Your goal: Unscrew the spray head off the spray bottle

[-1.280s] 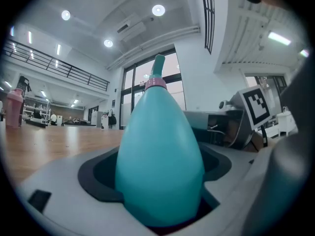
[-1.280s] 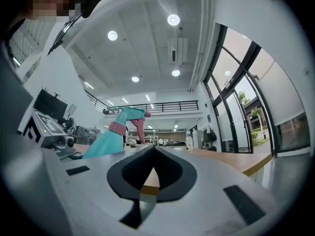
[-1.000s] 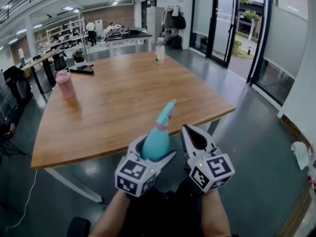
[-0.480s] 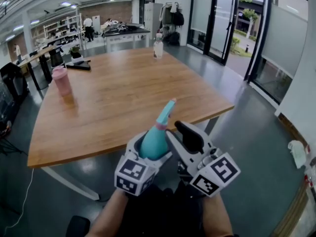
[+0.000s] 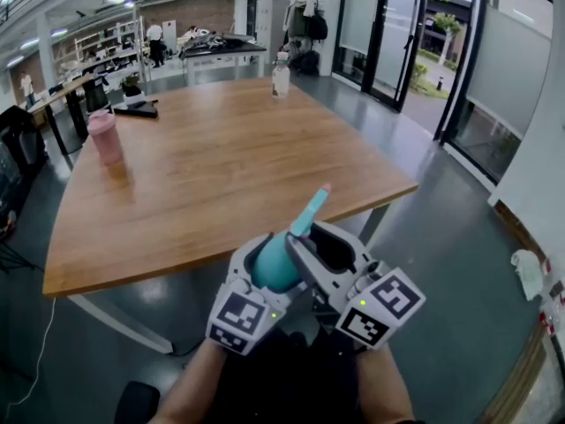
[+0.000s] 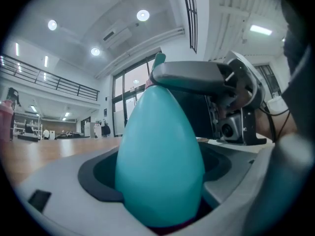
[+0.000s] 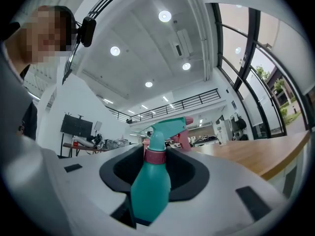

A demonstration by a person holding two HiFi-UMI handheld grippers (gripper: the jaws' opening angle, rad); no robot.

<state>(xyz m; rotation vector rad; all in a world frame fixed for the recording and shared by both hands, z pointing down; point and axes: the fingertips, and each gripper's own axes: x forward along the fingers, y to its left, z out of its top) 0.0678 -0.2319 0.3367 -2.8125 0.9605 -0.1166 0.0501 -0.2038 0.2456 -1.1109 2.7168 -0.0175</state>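
Observation:
In the head view a teal spray bottle with a pink collar and a teal spray head is held low, in front of the table's near edge. My left gripper is shut on its rounded body. My right gripper has come in from the right and its jaws have just been opening. In the right gripper view they stand either side of the bottle's neck, with the pink collar and spray head between them. The pads do not press on it.
The wooden table lies ahead, with a pink tumbler at its left, a clear bottle at its far edge and a dark object at the far left. Glass doors line the right wall.
My right gripper went from shut beside the bottle to open and moved left until its jaws sit round the bottle's neck. The bottle leans a little more to the right.

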